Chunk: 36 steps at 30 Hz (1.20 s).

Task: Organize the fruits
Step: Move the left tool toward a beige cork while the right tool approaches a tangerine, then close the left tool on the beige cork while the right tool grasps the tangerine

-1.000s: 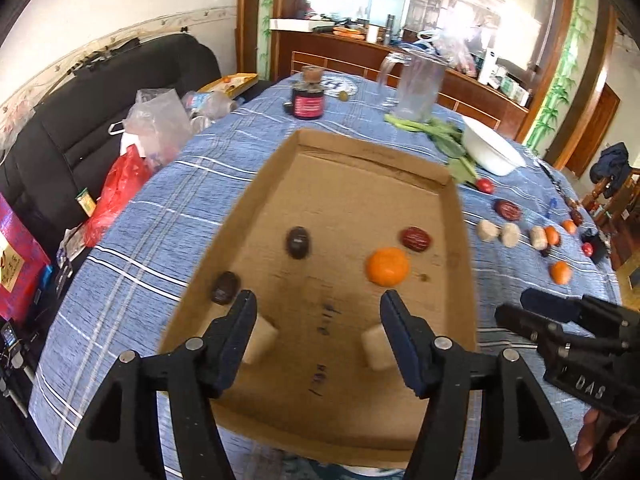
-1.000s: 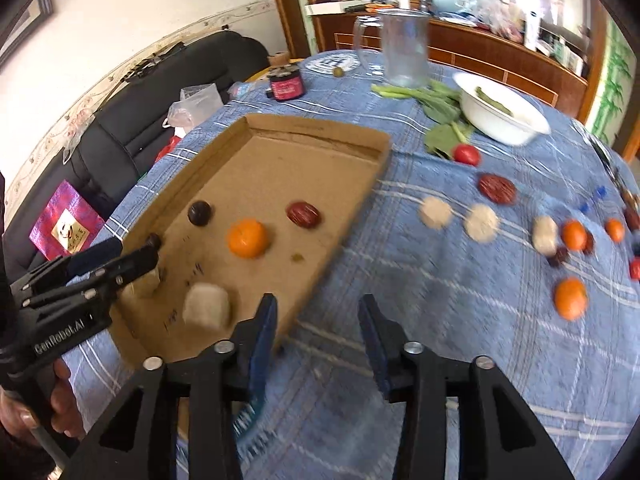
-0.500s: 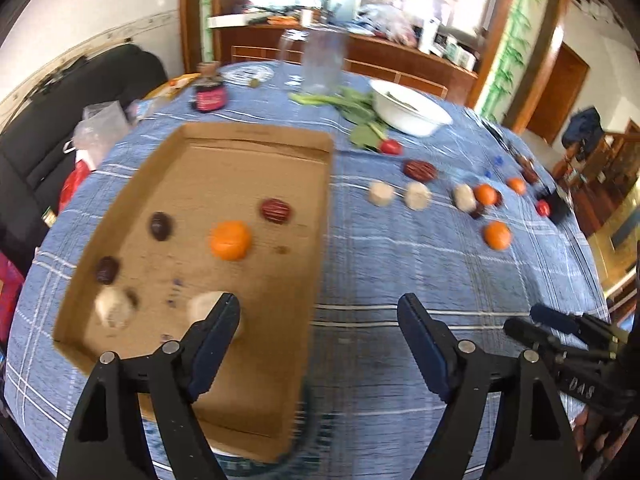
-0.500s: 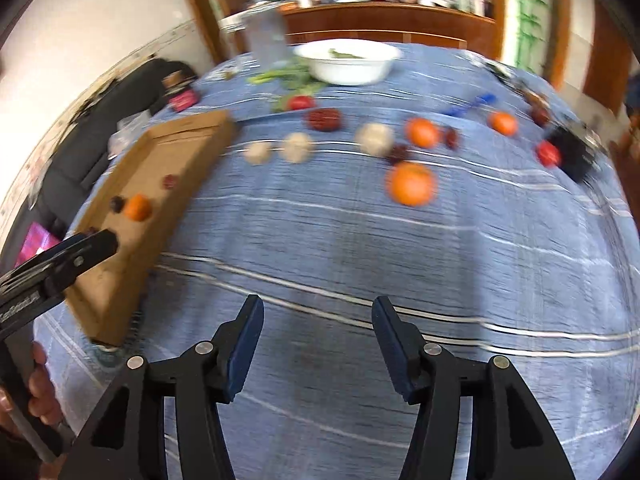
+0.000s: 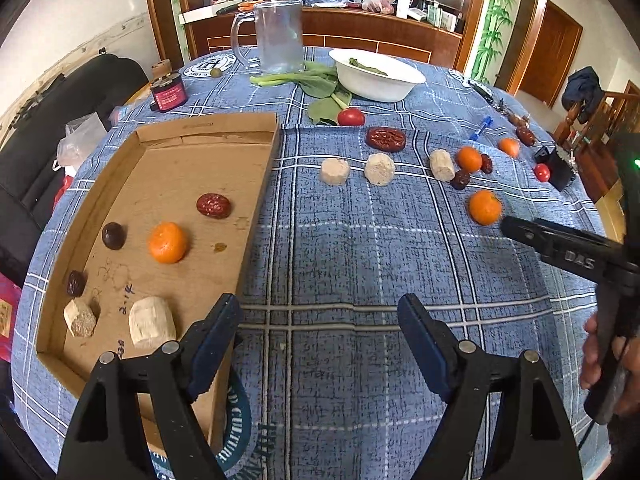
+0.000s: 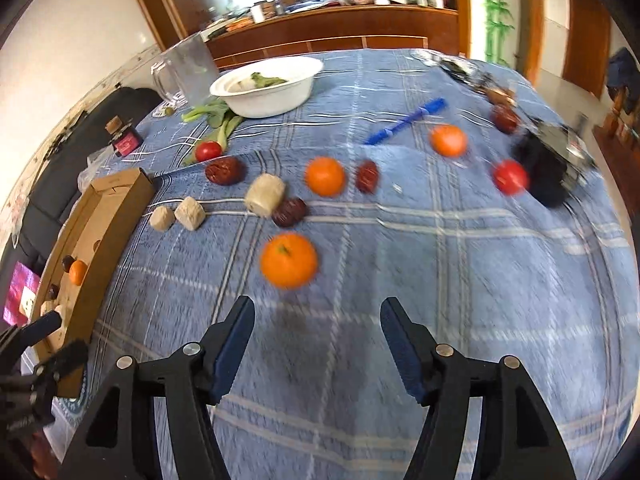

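Observation:
A shallow cardboard tray (image 5: 256,184) on the left of the blue checked table holds an orange (image 5: 167,242), a red date (image 5: 213,205), two dark dates and two pale chunks. More fruit lies in a loose row on the cloth: pale chunks (image 5: 379,168), dates (image 5: 386,139), small tomatoes and oranges. My left gripper (image 5: 320,324) hangs open over bare cloth just right of the tray, nothing between its fingers. My right gripper (image 6: 316,320) is opening, empty, a little short of the nearest orange (image 6: 289,260).
A white bowl (image 5: 380,76) with greens, leafy stalks (image 5: 320,84), a clear jug (image 5: 279,36) and a red jar (image 5: 169,94) stand at the far side. A blue pen (image 6: 404,121) and a black object (image 6: 548,168) lie at the right. A dark sofa flanks the table's left.
Both grippers swung rightward, away from the tray and over the cloth. Both sets of jaws stand wider than before. The right gripper now faces the loose fruit row, close to one orange.

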Tool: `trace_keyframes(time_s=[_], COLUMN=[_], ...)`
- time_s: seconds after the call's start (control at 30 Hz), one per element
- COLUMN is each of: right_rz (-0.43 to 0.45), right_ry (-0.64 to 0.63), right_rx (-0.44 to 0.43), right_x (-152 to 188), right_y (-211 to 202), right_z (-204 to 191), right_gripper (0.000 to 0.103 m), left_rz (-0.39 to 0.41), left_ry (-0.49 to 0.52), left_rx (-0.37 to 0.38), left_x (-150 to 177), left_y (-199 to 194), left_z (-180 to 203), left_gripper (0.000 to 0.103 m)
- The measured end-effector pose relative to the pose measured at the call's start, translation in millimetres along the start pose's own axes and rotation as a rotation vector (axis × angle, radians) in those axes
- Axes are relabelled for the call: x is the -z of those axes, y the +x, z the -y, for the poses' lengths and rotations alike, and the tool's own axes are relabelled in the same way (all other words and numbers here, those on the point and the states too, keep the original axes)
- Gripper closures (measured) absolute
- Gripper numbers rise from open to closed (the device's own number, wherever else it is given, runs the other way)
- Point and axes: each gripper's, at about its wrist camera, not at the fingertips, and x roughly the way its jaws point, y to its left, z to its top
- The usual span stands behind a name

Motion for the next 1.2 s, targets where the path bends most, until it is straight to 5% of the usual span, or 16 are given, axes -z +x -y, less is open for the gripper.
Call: trace_keyframes(time_s=[0.2,0.23,0.27,0.3,0.6,0.77,0.8,0.83,0.87,1.2], right_rz=[-0.001,0.0,0.009,0.008,0.017,0.018,0.018,0.02,0.02,0.033], right_ry=[-0.071,-0.086,-0.103,-0.116,-0.059,-0.028,-0.029,-0.028,-0.026,-0.004], right_rx=[0.0,0.009,0.008,0.006,-0.024,-0.06,-0.062,-0.063,-0.067,-0.067], right_x=[-11,-13,-13,-13,-7,-4,-4,-4,-4,1], right_y=[32,34,34,35,21,17,17,17,17,10], right_z=[-15,-18,-19,-19,11,22,22,22,22,22], right_gripper=[0.034,0.04,0.061,0.066,0.066,0.066,0.066,0.066,0.065,0.066], left_rz=[-0.016,-0.018,-0.021,-0.024,0.004,0.002,0.021,0.027,0.005,0.026], left_ry=[0.012,0.017,0.02,0.024,0.123,0.228,0.253,0.283,0.303,0.242], left_rx=[-0.037,-0.044,-0.049,-0.05,0.016,0.008,0.001,0.014,0.036,0.179], left_x=[-22,-29,-33,-38,-82,-97,-98,-99,-100,-85], left_y=[20,26,30,34,78,104,105,106,110,87], left_z=[5,7,8,10,51,68,71,74,76,59], left_gripper=[0.022,0.022,0.022,0.022,0.023,0.04,0.047,0.069,0.075,0.075])
